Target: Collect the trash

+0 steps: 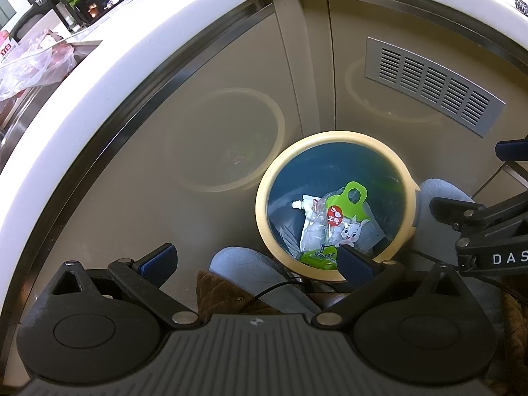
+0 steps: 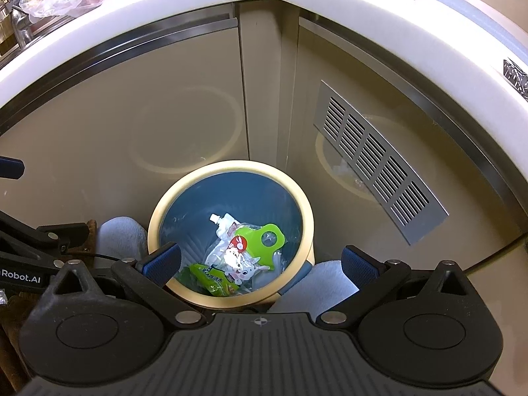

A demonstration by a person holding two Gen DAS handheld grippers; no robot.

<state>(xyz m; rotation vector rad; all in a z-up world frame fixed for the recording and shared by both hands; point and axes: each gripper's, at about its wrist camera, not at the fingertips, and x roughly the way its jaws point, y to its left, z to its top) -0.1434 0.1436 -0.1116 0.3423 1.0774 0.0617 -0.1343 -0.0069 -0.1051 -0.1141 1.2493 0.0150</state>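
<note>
A round bin with a cream rim and blue inside stands on the floor in the cabinet corner; it also shows in the right wrist view. Inside lie a clear pouch with a white spout, a green-topped rabbit wrapper and a green packet; the right wrist view shows the rabbit wrapper and the green packet. My left gripper is open and empty above the bin's left side. My right gripper is open and empty above the bin.
Beige cabinet doors meet in a corner behind the bin, with a metal vent grille on the right door. A white countertop edge curves above, holding a crumpled plastic bag and bottles. The person's grey slippers flank the bin.
</note>
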